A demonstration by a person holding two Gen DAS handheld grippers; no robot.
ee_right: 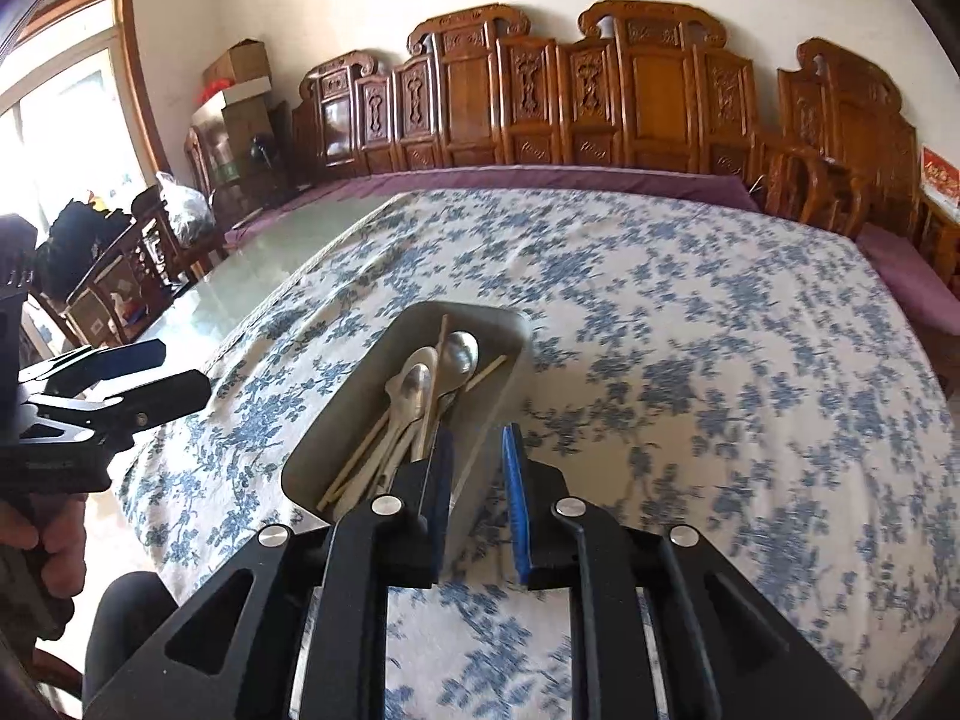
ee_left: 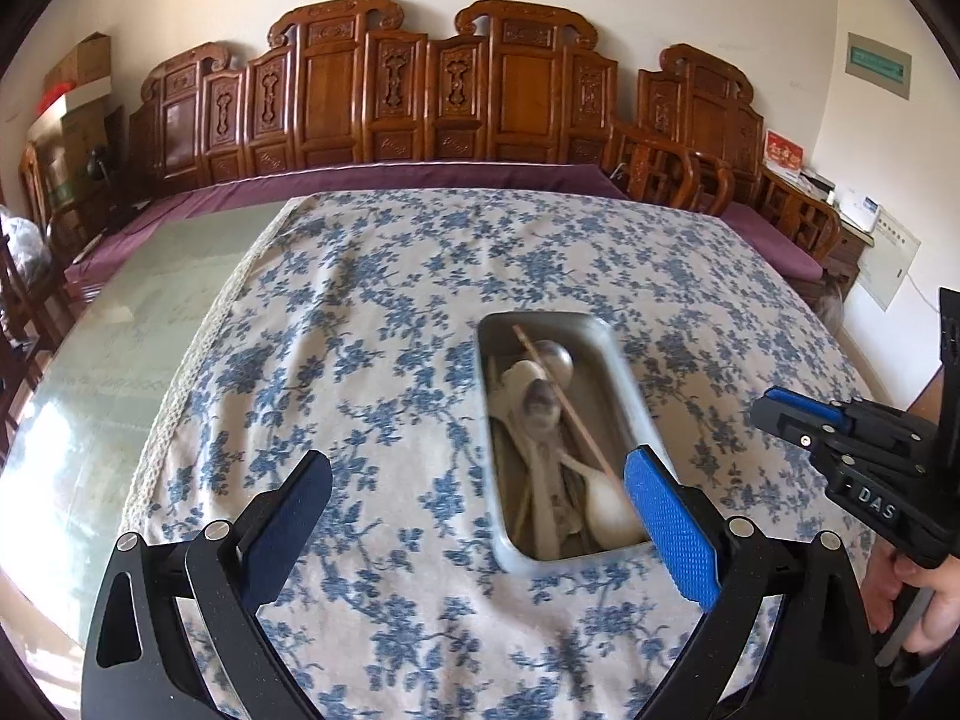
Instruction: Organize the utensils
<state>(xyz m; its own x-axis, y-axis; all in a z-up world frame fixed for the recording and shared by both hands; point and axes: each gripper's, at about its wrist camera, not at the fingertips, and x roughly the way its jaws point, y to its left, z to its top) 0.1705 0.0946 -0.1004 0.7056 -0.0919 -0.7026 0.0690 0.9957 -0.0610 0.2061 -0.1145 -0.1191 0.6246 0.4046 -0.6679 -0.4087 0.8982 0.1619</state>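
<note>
A blue-flowered tablecloth (ee_left: 384, 300) covers the table, and on it sits a metal tray (ee_left: 624, 372) just ahead of both tools, lying between the widely spread blue pads of the left gripper (ee_left: 480, 510), nearer its right pad. The right gripper (ee_right: 477, 504) hangs over the tray's near end, jaws only a narrow gap apart with nothing between them. Inside the tray lie metal and white spoons (ee_right: 420, 384) heaped lengthwise, bowls to the far end, with wooden chopsticks (ee_right: 435, 384) slanting across them.

Utensil-filled metal tray (ee_left: 624, 372) on floral tablecloth (ee_left: 372, 324)
</note>
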